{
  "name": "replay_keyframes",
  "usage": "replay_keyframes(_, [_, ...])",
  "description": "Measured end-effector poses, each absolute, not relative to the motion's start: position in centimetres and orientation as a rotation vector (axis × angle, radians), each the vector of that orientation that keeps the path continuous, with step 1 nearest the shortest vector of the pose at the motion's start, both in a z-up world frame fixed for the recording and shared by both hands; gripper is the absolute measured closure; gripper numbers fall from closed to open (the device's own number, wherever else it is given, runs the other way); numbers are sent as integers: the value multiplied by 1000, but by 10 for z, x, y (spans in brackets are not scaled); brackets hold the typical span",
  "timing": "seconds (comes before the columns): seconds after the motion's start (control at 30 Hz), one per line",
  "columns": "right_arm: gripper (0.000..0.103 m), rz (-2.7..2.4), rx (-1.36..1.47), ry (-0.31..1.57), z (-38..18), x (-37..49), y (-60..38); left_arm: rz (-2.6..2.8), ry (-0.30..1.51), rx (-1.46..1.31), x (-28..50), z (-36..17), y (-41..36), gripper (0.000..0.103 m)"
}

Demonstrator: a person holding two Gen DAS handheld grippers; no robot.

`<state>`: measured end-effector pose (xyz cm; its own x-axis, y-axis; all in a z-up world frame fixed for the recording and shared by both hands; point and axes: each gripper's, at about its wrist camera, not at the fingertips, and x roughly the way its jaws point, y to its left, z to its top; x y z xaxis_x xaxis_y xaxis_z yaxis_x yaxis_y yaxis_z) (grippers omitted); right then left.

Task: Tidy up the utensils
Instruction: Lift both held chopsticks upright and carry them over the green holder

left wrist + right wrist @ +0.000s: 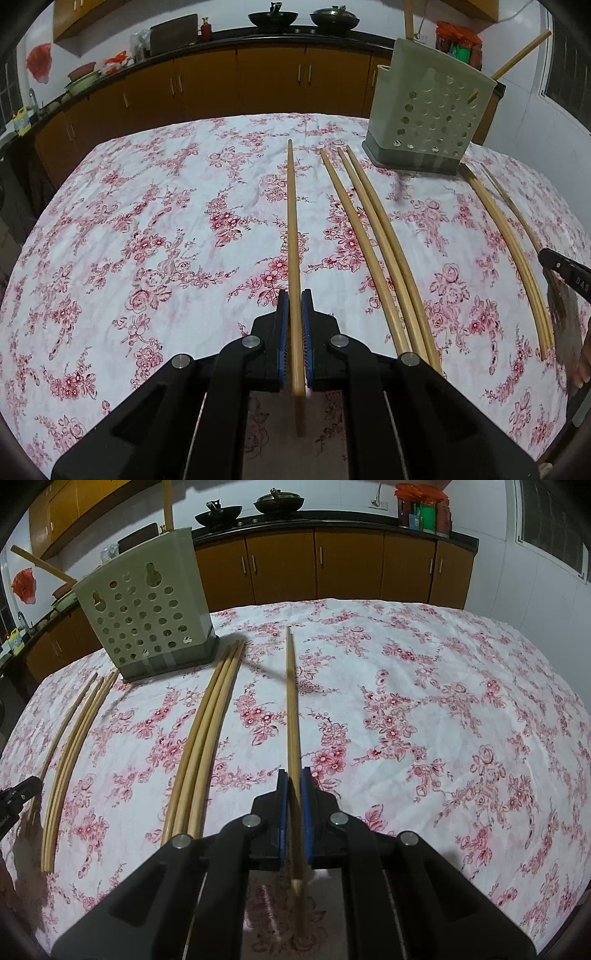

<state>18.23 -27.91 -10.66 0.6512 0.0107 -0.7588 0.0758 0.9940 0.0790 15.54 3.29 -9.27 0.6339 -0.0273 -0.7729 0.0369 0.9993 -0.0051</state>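
We held one chopstick [294,258] clamped in our left gripper [294,306] and another chopstick [293,731] pinched in our right gripper [294,786], each with its long axis running straight ahead along the fingers, tip toward the far counter [258,37], above the floral tablecloth [147,221]. Between them on the cloth lay three loose chopsticks [373,243] side by side, pointing toward the perforated green utensil holder [428,110] at the far edge, which already held two sticks [521,55].
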Motion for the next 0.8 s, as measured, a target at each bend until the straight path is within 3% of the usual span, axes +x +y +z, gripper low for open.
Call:
replay_keyframes(0.13, [95, -39, 133, 797, -86, 178, -286, -41, 867, 0, 154, -83, 39, 95])
replay_keyframes(0.47, [95, -47, 158, 551, -4, 162, -298, -43, 608, -139, 147, 5, 66, 96])
replay_keyframes(0.8, [95, 1, 177, 467, 35, 158, -293, -48, 494, -155, 150, 51, 63, 96])
